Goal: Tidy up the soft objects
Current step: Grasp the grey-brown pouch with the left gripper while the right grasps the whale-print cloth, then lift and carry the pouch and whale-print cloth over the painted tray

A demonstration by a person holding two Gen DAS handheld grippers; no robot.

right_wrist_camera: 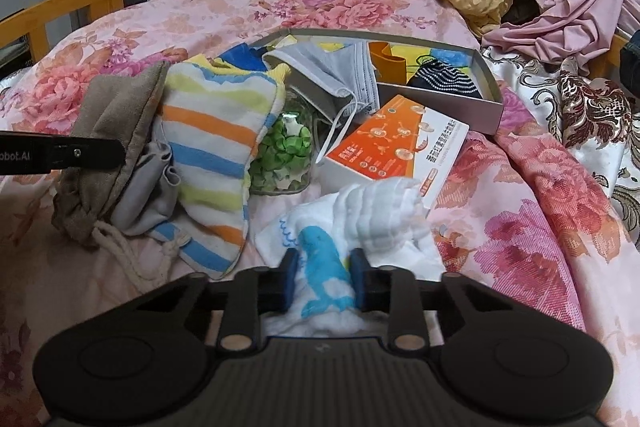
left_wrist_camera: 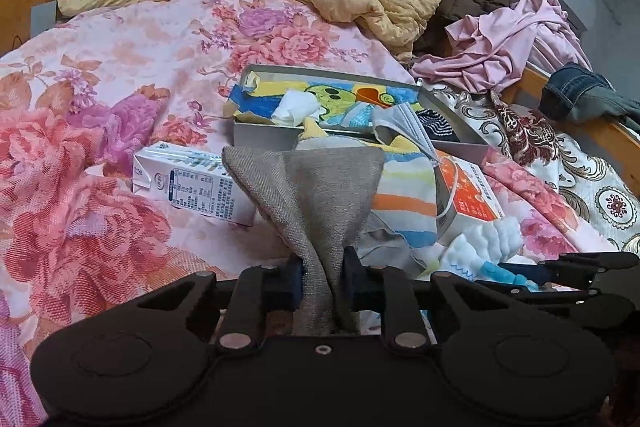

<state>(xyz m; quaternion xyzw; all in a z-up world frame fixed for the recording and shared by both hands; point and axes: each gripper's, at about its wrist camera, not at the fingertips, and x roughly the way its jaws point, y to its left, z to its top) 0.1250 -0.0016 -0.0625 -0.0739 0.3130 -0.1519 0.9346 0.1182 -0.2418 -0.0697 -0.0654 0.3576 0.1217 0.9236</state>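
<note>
Both grippers closed on cloth. Left gripper [left_wrist_camera: 323, 281] is clamped narrow on the grey-brown drawstring pouch [left_wrist_camera: 308, 195], which fans out ahead of its fingers. Right gripper [right_wrist_camera: 325, 281] is pinched on the white muslin cloth [right_wrist_camera: 360, 223] at its blue whale print, cloth bunched just ahead of it.

Grey tray [right_wrist_camera: 452, 99]: ahead of both grippers, beyond the pile. Already holds a striped dark sock [right_wrist_camera: 446, 79], an orange item and a white wad [left_wrist_camera: 294, 109].

Risks, largest item first:
- Tray is light and sits on the floral bedspread [left_wrist_camera: 100, 87]; judged likely to tip or slide if cloth is pushed against its near wall.
- Striped towel [right_wrist_camera: 216, 155] lies against the pouch, just right of the left gripper's fingers; lifting the pouch may drag it.
- Orange box [right_wrist_camera: 396, 151] touches the muslin's far edge; pulling the muslin could shift it.
- Jar of green paper stars [right_wrist_camera: 284, 151], between towel and box, partly under the towel; a tug on the towel could roll it.
- Face mask [right_wrist_camera: 340, 75] hangs over the tray's near wall; its ear loop could snag.
- Pouch cord [right_wrist_camera: 120, 247] trails loose on the bed; may catch.

Hard to make out:
- Milk carton [left_wrist_camera: 188, 187], left of the pouch: print unreadable.
- Pouch contents unknown.
- Tray's near compartments hidden behind the pouch in the left view.
- A pale grey cloth under the pouch cannot be identified.
</note>
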